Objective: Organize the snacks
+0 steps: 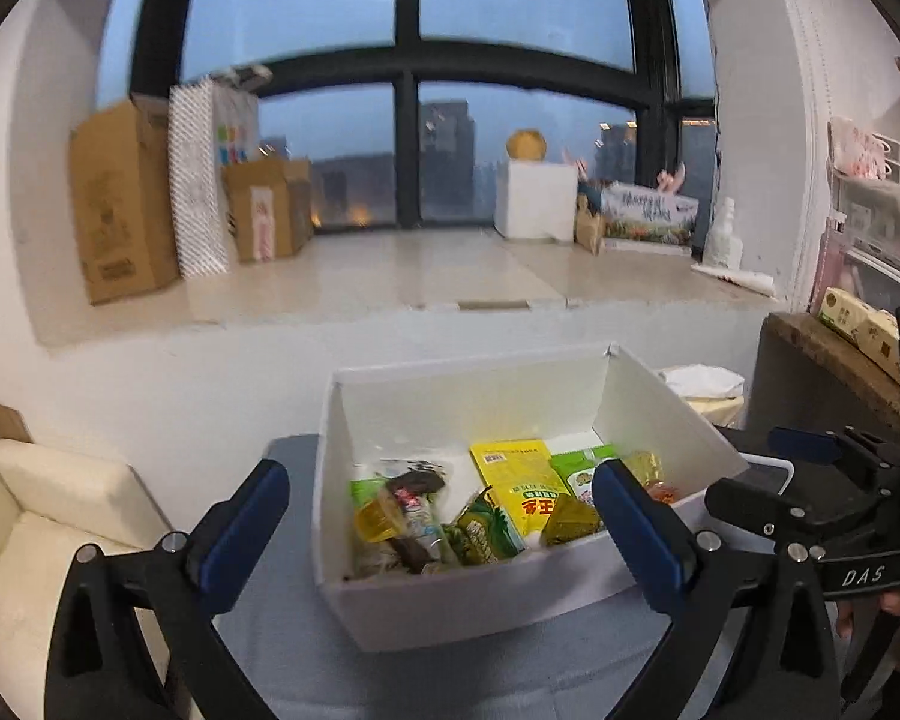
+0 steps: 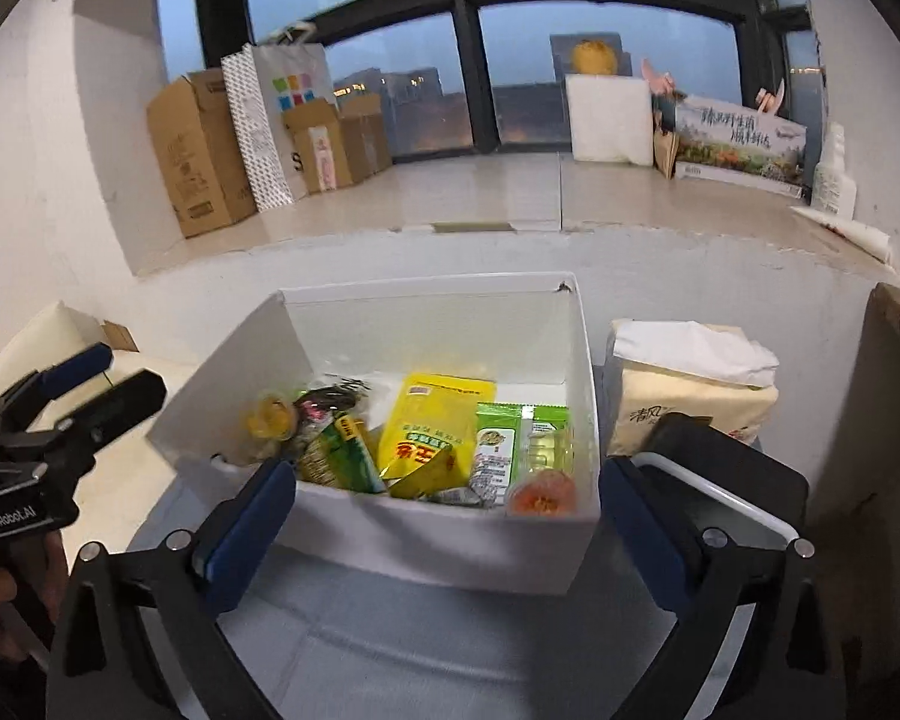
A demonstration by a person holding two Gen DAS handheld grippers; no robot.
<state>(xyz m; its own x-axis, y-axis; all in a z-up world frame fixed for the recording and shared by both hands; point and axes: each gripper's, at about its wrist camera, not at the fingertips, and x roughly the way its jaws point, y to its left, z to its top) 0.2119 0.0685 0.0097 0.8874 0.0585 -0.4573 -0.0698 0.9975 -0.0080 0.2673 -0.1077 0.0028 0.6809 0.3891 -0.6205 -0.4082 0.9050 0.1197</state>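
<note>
Left tool (image 1: 441, 516): blue-padded fingers spread wide apart, gripping nothing, touching nothing; they frame the white box (image 1: 498, 606) from the near side. Right tool (image 2: 447, 516): fingers likewise fully apart and empty, held just short of the box's near wall. The box stands open on the grey bench (image 2: 390, 654), and the snacks lie inside it: a yellow pouch (image 2: 429, 426) at centre, green packets (image 2: 339, 450) to its left, a green-and-white packet (image 2: 498, 444) and an orange jelly cup (image 2: 543, 495) to its right. A tissue pack (image 2: 684, 396) sits just right of the box. Far behind, cardboard cartons (image 2: 195, 150) line the window sill.
</note>
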